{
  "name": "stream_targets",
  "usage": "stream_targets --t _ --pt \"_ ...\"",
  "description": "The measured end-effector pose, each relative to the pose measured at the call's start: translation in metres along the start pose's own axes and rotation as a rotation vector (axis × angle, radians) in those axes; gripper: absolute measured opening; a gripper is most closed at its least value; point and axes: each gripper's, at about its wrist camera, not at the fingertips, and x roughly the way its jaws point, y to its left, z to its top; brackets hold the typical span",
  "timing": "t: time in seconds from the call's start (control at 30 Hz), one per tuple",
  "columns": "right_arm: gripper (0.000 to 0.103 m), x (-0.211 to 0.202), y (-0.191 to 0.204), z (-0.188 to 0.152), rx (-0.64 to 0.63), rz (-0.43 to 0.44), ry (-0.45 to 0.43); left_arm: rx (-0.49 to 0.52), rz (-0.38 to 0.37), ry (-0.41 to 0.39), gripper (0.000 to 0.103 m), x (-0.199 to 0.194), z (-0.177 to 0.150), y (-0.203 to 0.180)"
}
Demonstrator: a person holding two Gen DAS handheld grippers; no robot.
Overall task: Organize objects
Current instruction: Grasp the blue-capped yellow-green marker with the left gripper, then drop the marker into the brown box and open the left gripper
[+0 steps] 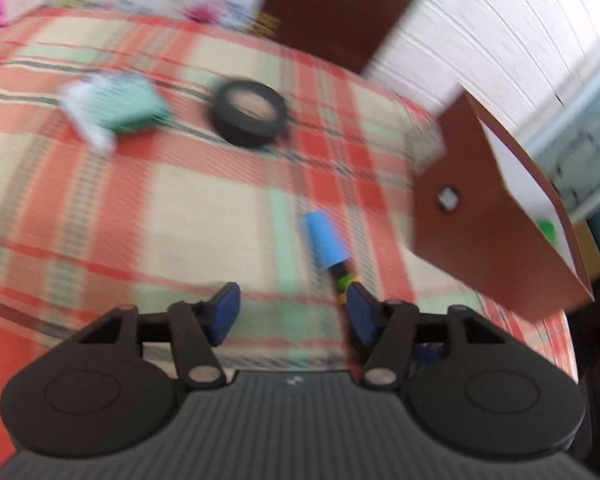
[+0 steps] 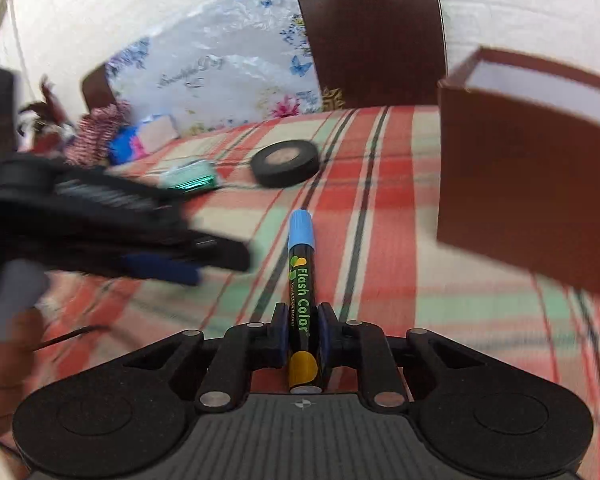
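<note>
Marker (image 2: 300, 280), blue cap forward: clamped lengthwise between pads of right gripper (image 2: 304, 328), held above plaid cloth (image 2: 420, 320), probably bound for brown box (image 2: 520, 184) just to the right. Left gripper (image 1: 292, 308): pads apart, empty, close beside the marker, perhaps ready to assist. Tape roll (image 2: 286, 162) and teal packet (image 2: 190, 176): lying farther back on cloth, near each other, not touching. Right view only: marker label, clamped grip. Left view only: white box interior, green item (image 1: 548, 230) inside, hole in box side.

On the table (image 2: 380, 184), the tape roll (image 2: 285, 168) lies beyond the marker (image 2: 301, 264), box (image 2: 528, 184) right.
</note>
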Motion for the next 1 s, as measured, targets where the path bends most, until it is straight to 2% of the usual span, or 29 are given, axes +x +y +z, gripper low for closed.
stream_targets --t 0.07,0.1,0.13,0.2,0.3,0.4,0.5,0.6,0.73,0.8,0.83,0.9,1.0 --pt "0.016 -0.016 -0.005 -0.008 0.018 0.060 -0.013 0.065 0.000 0.014 0.059 0.008 -0.007 -0.023" --pt "0.017 -0.024 -0.007 -0.010 0.022 0.078 -0.037 0.106 0.004 0.021 0.039 0.011 -0.010 -0.034" --pt "0.017 -0.031 -0.006 -0.011 0.012 0.067 -0.071 0.128 0.011 0.036 0.034 0.014 -0.012 -0.042" --pt "0.017 -0.042 -0.006 -0.008 -0.006 0.038 -0.114 0.131 -0.014 0.017 0.029 0.008 -0.008 -0.053" --pt "0.017 -0.061 -0.008 0.000 -0.021 -0.007 -0.213 0.213 -0.051 -0.051 0.024 -0.011 0.013 -0.084" --pt "0.017 -0.081 -0.017 0.016 -0.016 -0.064 -0.338 0.329 -0.078 -0.121 0.023 -0.025 0.034 -0.125" --pt "0.017 -0.092 -0.029 0.034 0.003 -0.134 -0.447 0.412 -0.099 -0.167 0.023 -0.024 0.056 -0.162" --pt "0.017 -0.095 -0.046 0.051 0.045 -0.201 -0.512 0.479 -0.128 -0.199 0.023 -0.014 0.074 -0.195" --pt "0.017 -0.081 -0.073 0.070 0.120 -0.239 -0.522 0.557 -0.111 -0.194 0.023 0.013 0.089 -0.227" --pt "0.017 -0.068 -0.083 0.076 0.155 -0.241 -0.491 0.603 -0.049 -0.204 0.024 0.029 0.094 -0.238" --pt "0.018 -0.059 -0.089 0.080 0.175 -0.224 -0.449 0.615 -0.009 -0.207 0.025 0.036 0.097 -0.241" --pt "0.023 -0.042 -0.096 0.084 0.196 -0.219 -0.367 0.598 0.041 -0.188 0.033 0.050 0.103 -0.239" --pt "0.026 -0.042 -0.092 0.076 0.178 -0.246 -0.388 0.561 0.049 -0.161 0.033 0.059 0.107 -0.226"
